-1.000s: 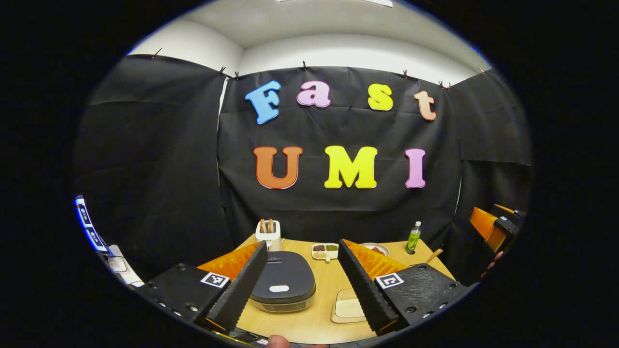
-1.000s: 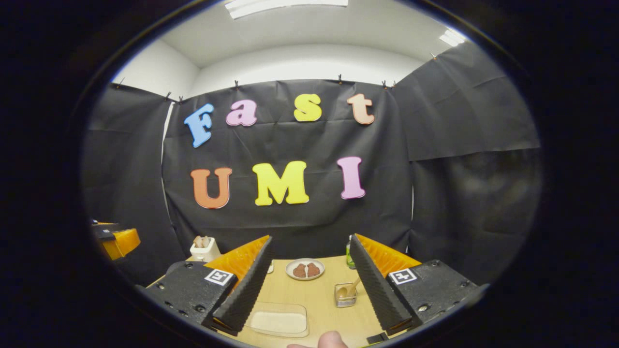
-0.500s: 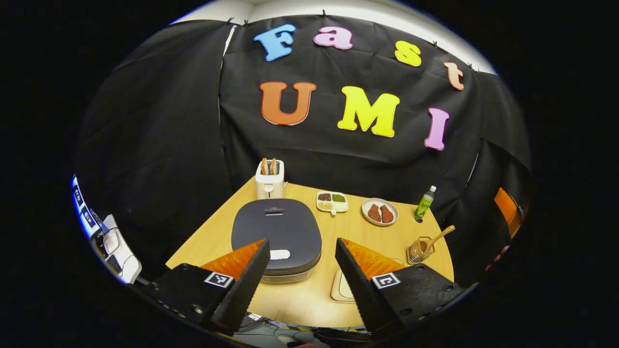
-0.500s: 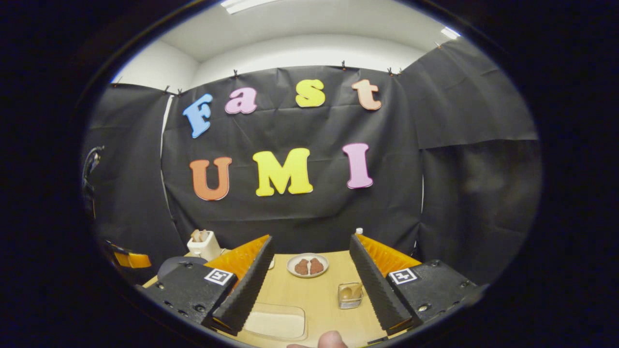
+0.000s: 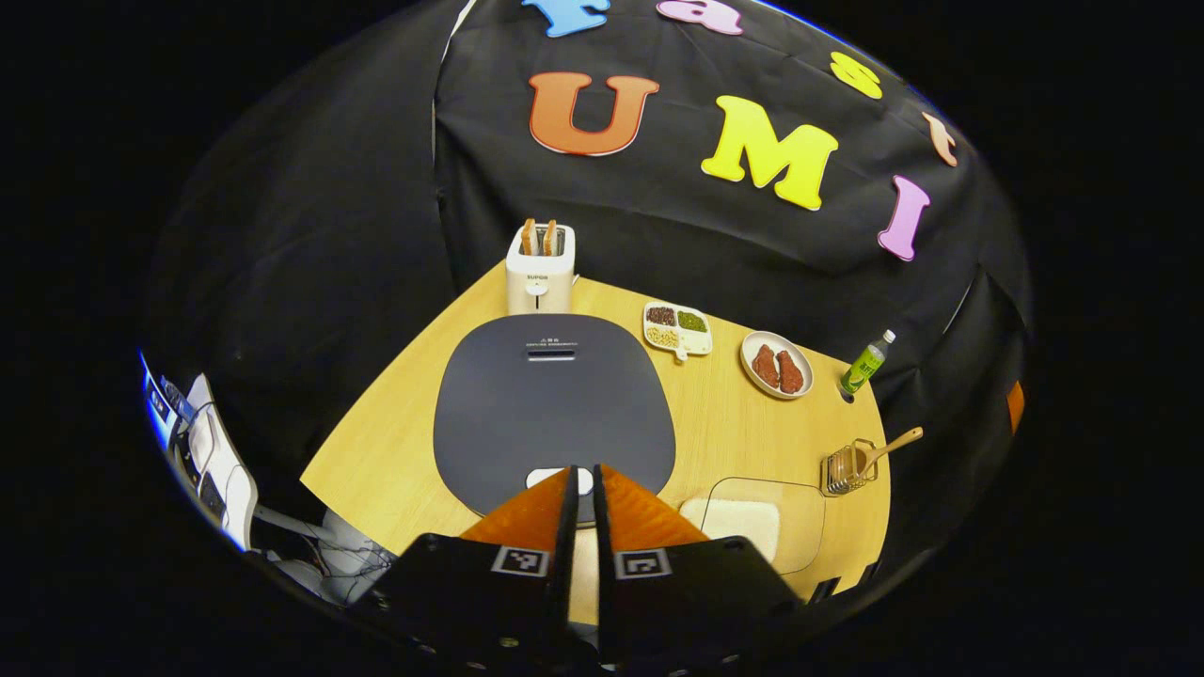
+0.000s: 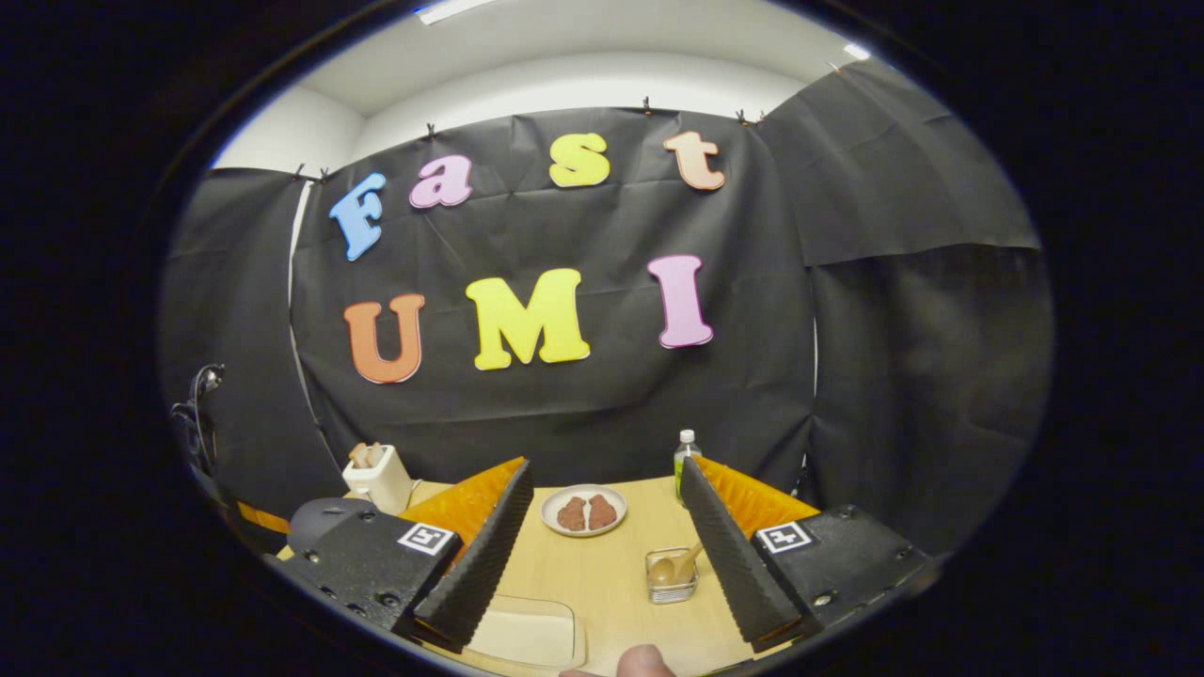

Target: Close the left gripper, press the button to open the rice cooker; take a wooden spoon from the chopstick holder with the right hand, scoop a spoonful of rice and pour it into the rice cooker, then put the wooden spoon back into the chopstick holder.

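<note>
The dark grey rice cooker sits lid down on the wooden table, its white button at the near edge. My left gripper is shut with nothing in it, tips hovering over that button and hiding part of it. The wooden spoon leans in the wire chopstick holder at the right. A clear tray of rice lies near the front. My right gripper stands open and empty above the near table edge, with the holder and spoon just inside its right finger.
At the back stand a white toaster, a divided dish of grains, a plate of meat and a green bottle. A thumb shows at the bottom of the right gripper view. The booth wall surrounds the table.
My left gripper has gone from open to shut, risen and tilted down over the cooker's button. The right gripper has stayed open and shifted only slightly.
</note>
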`<state>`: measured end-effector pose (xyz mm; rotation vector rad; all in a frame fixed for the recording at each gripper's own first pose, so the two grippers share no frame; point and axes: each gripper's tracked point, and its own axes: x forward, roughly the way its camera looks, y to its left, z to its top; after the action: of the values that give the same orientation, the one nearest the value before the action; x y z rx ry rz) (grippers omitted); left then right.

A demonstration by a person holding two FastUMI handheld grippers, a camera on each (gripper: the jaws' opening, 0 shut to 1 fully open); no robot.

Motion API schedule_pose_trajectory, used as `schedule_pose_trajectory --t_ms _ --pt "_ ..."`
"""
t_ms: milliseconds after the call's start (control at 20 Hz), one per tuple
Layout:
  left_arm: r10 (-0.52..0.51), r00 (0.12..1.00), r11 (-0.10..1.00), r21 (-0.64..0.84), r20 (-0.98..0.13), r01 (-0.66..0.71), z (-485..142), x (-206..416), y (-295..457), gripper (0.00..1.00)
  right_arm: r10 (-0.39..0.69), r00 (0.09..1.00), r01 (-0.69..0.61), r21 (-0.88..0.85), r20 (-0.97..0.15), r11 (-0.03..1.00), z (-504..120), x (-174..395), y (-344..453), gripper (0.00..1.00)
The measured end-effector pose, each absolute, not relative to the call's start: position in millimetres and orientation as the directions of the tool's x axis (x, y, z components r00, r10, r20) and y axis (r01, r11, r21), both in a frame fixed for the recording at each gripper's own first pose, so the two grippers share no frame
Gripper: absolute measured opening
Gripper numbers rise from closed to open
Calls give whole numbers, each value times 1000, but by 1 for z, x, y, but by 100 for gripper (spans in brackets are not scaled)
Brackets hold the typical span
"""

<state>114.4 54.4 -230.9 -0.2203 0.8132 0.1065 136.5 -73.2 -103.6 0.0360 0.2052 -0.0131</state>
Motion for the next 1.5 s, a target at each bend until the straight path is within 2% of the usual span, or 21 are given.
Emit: schedule_pose_trajectory --t_ms 50,200,250,600,700,1050,1300,1500 --pt "-10 665 966 -179 -747 -186 -237 117 55 6 -11 977 18 32 -214 999 -109 139 -76 100" --pt "-7 642 962 -181 -767 -206 -254 131 68 5 -27 973 35 32 -231 999 -117 145 -86 100" --pt "-17 628 958 -192 -778 -212 -259 134 67 0 -32 971 40 31 -235 999 -120 146 -89 100" --pt "-74 532 943 -232 -844 -237 -295 127 65 0 -77 960 83 10 -270 997 -137 145 -110 100" --pt "-79 540 945 -235 -838 -227 -296 131 67 0 -87 955 93 6 -283 996 -142 143 -115 100" --pt "-100 481 940 -242 -871 -241 -302 126 67 0 -97 949 105 12 -301 994 -152 137 -120 100" --pt "-72 547 933 -250 -834 -258 -293 127 69 0 -82 948 88 5 -307 996 -158 136 -125 100" --pt "-9 642 956 -194 -767 -218 -261 134 72 1 -75 952 64 -46 -296 997 -147 137 -125 100"
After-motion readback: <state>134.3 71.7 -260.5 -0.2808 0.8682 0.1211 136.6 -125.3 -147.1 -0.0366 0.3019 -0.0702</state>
